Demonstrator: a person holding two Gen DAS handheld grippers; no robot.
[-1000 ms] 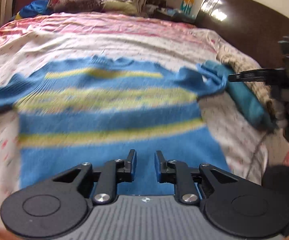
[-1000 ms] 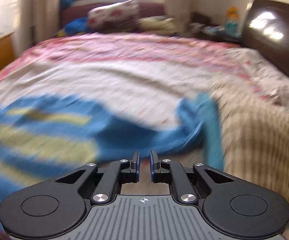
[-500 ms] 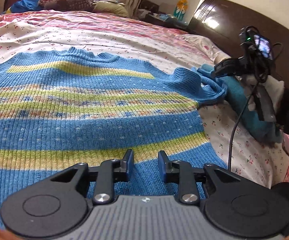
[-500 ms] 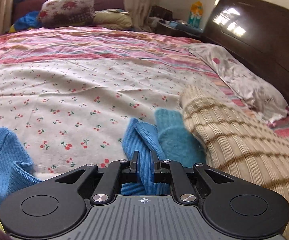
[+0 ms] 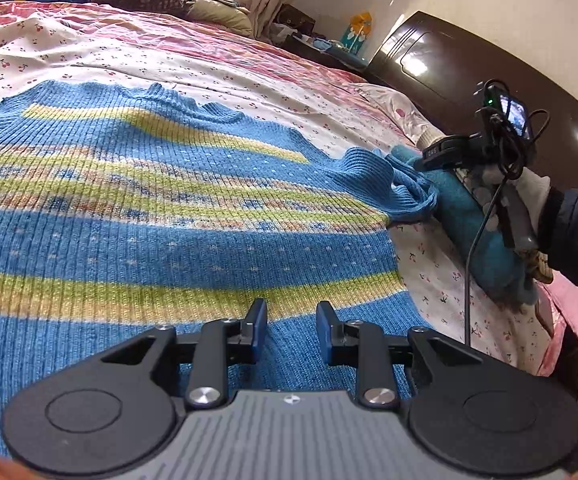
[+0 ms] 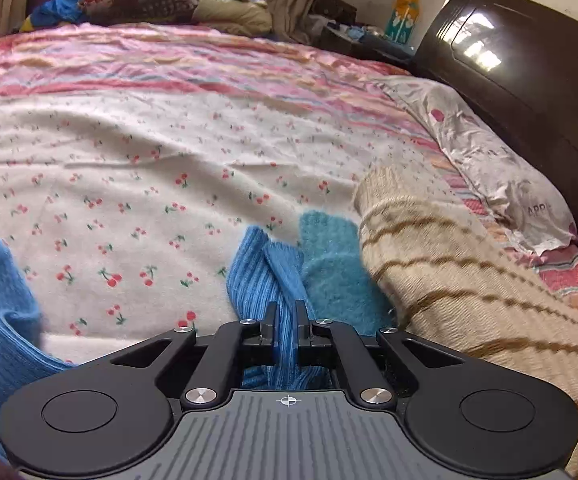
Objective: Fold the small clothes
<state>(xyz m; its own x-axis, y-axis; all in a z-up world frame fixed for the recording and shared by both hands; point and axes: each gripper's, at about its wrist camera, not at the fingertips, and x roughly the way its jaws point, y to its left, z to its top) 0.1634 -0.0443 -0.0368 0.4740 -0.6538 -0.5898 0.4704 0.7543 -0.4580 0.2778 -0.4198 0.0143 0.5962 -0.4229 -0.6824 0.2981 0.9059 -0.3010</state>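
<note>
We've got the striped blue sweater [image 5: 161,216] spread flat on the bed [image 6: 193,152], front side up, over the cherry-print sheet. Our right claw [image 6: 287,312] is closing and pinched onto the sweater's blue sleeve [image 6: 265,276], right beside a teal knit [image 6: 329,264] and a beige striped sweater [image 6: 449,272]. Our left claw [image 5: 291,320] sits low over the sweater's hem, jaws parted a bit with nothing gripped between them, only knit fabric below.
</note>
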